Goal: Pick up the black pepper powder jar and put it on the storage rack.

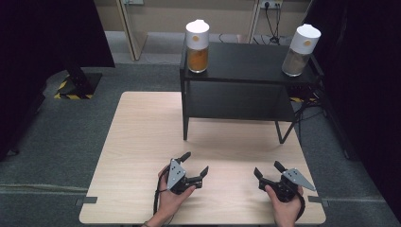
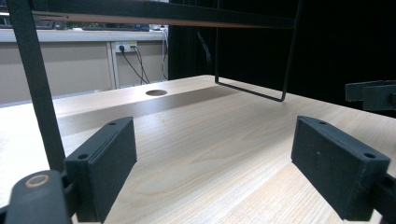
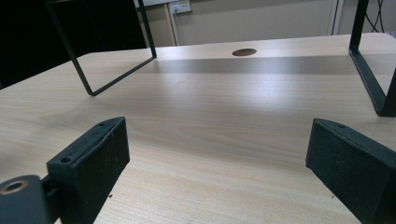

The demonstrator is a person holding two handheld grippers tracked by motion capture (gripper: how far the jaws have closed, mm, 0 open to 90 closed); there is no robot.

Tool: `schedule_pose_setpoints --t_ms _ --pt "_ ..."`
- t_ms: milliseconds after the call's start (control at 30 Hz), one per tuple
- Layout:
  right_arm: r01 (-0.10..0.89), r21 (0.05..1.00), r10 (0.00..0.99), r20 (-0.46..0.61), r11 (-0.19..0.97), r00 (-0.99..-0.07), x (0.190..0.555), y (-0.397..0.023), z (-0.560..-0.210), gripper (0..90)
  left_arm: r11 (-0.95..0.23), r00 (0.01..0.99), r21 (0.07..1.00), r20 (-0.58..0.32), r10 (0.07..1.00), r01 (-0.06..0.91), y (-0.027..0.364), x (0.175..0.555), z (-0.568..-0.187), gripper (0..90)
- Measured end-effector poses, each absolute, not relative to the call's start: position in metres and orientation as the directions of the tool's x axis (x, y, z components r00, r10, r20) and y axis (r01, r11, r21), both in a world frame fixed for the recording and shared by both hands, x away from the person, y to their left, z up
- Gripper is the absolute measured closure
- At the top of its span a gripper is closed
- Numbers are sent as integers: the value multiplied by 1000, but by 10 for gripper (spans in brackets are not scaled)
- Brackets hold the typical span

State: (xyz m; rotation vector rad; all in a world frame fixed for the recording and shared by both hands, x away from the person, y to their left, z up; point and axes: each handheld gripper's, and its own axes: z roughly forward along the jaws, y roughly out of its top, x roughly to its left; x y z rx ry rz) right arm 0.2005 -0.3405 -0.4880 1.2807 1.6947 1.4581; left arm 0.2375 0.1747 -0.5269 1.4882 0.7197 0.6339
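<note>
High view has us at the table's (image 1: pixel 142 123) near edge: our left gripper (image 1: pixel 195 164) gapes empty, our right gripper (image 1: pixel 267 170) likewise. We judge nothing is begun; the orange-filled jar (image 1: pixel 197 46) and the grey-filled jar (image 1: pixel 300 50) wait untouched on the black shelf's (image 1: pixel 246 61) top corners.

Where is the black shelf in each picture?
High view: the shelf stands at the table's far side, right of middle.
Left gripper view: its leg rises at the left and its top runs along the upper edge.
Right gripper view: a thin leg frame stands upper left and a thicker leg at the right edge.
Shared landmark: the light wooden table.
</note>
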Motion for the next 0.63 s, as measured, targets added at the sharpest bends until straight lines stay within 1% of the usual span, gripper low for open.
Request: schedule_pose_setpoints --t_ms 300,633 --pt "257 966 913 141 -41 -384 194 -337 -493 66 -4 649 998 -36 760 61 175 238 -526 137" --pt "239 970 913 138 -46 -384 190 -337 -496 65 -6 649 998 -35 760 61 175 238 -526 137"
